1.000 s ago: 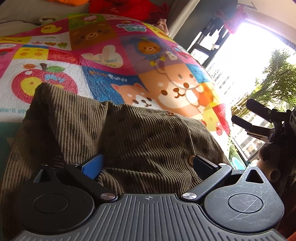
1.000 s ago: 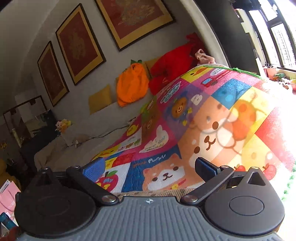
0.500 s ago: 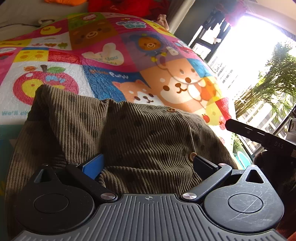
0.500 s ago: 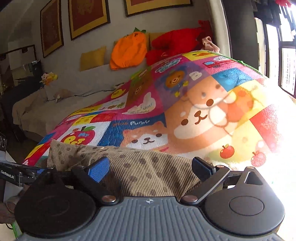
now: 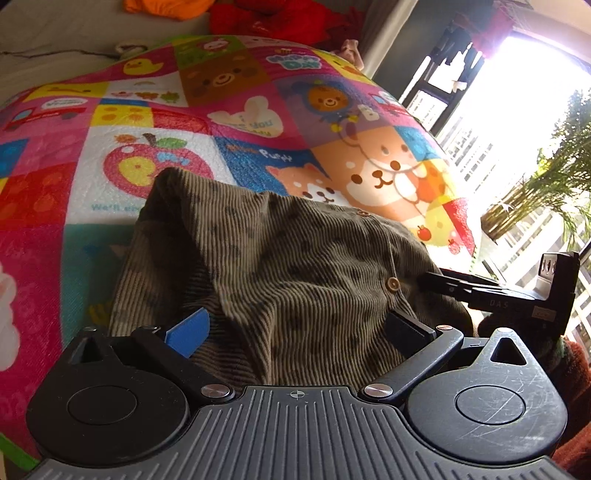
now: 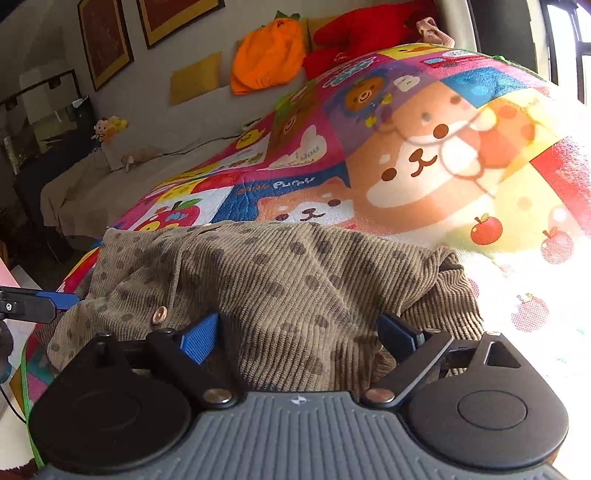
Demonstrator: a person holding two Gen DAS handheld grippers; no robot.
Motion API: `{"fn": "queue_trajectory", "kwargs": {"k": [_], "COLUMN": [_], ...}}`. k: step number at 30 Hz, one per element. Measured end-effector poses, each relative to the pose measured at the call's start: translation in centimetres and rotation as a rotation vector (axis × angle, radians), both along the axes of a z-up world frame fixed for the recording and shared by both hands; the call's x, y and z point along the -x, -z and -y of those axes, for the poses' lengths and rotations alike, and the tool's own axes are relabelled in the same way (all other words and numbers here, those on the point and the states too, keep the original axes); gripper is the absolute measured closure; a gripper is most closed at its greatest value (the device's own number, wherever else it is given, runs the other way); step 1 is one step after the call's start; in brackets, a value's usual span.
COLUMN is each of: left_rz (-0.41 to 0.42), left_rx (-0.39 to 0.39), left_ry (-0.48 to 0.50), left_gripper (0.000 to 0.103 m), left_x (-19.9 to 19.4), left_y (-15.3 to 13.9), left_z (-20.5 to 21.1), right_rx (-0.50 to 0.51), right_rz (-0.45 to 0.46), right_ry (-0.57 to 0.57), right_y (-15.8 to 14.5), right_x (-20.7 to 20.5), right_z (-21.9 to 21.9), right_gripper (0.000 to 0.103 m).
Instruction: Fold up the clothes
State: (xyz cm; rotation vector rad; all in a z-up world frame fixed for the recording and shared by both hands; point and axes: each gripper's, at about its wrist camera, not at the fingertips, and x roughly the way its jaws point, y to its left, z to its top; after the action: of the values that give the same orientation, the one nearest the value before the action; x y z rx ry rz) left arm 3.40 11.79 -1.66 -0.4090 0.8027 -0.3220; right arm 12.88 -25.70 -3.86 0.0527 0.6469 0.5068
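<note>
**Both jaws wide over the corduroy garment on the play mat**

I see the olive-brown corduroy garment lying rumpled on the near part of the colourful play mat, its dark spots and a row of small buttons showing. One button sits near the right side of the left wrist view.

My left gripper has its jaws standing wide apart. The garment bulges up in the gap between them, its near edge running under the gripper body. The blue pad on the left finger sits against a fold of the cloth; I cannot tell whether it presses on it.

My right gripper also stands with its jaws wide, and they have just been closing a little. A hump of the garment fills the space between the two blue pads. The cloth lies beside both pads, but I cannot tell whether either one squeezes it.

In the left wrist view the right gripper reaches in from the right, its fingers at the garment's right edge just beside the button. In the right wrist view a finger of the left gripper pokes in at the garment's left edge.

An orange cushion and a red cushion lie at the far end of the mat.
</note>
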Motion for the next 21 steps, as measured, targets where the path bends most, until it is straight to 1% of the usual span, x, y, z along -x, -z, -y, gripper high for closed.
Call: {"fn": "queue_trajectory", "kwargs": {"k": [2, 4, 5, 6, 7, 8, 9, 10, 11, 12, 13, 14, 16, 18, 19, 21], "left_rz": [-0.077, -0.135, -0.155, -0.163, -0.166, -0.174, -0.186, -0.189, -0.174, -0.162, -0.159, -0.155, -0.152, -0.155, -0.155, -0.137], "left_rx": [0.075, 0.197, 0.266, 0.309, 0.322, 0.318, 0.309, 0.296, 0.279, 0.255, 0.228, 0.201, 0.173, 0.162, 0.156, 0.127], "left_ry": [-0.028, -0.008, 0.014, 0.032, 0.042, 0.045, 0.046, 0.049, 0.06, 0.069, 0.074, 0.079, 0.086, 0.095, 0.097, 0.093], "left_gripper": [0.0, 0.0, 0.0, 0.0, 0.0, 0.0, 0.003, 0.009, 0.01, 0.019, 0.03, 0.034, 0.052, 0.06, 0.062, 0.062], "left_x": [1.3, 2.3, 2.7, 2.9, 2.8, 2.3, 1.7, 1.1, 0.5, -0.2, -1.0, -1.9, -3.8, -6.2, -7.4, -10.4], "left_y": [0.4, 0.9, 1.3, 1.5, 1.7, 2.0, 2.4, 2.7, 2.7, 2.6, 2.6, 2.5, 2.7, 2.9, 2.9, 2.8], "left_z": [-1.6, -2.3, -2.2, -1.9, -1.5, -1.0, -0.3, 0.2, 0.6, 0.9, 1.0, 1.2, 0.9, 0.4, 0.1, -0.2], "right_rx": [0.001, 0.011, 0.016, 0.028, 0.041, 0.054, 0.072, 0.09, 0.109, 0.128, 0.126, 0.118, 0.119, 0.116, 0.112, 0.116], "right_rz": [0.04, 0.072, 0.084, 0.09, 0.095, 0.1, 0.093, 0.086, 0.079, 0.071, 0.05, 0.016, -0.011, -0.022, -0.024, -0.024], "right_ry": [0.03, 0.063, 0.075, 0.079, 0.081, 0.083, 0.079, 0.074, 0.07, 0.065, 0.059, 0.056, 0.066, 0.072, 0.074, 0.073], "right_y": [-1.5, -2.7, -3.2, -3.3, -3.4, -3.5, -3.1, -2.7, -2.2, -1.8, -1.3, -0.5, 0.8, 1.4, 1.5, 1.5], "right_x": [-0.6, -1.9, -2.7, -3.6, -4.5, -5.4, -6.2, -6.9, -7.7, -8.4, -8.9, -9.5, -9.7, -9.5, -9.3, -8.9], "right_z": [1.6, 2.7, 3.2, 3.2, 3.1, 3.1, 2.7, 2.3, 1.9, 1.6, 1.5, 1.5, 1.7, 2.2, 2.5, 2.8], "right_gripper": [0.011, 0.011, 0.011, 0.011, 0.011, 0.012, 0.016, 0.019, 0.026, 0.036, 0.041, 0.047, 0.048, 0.048, 0.048, 0.049]}}
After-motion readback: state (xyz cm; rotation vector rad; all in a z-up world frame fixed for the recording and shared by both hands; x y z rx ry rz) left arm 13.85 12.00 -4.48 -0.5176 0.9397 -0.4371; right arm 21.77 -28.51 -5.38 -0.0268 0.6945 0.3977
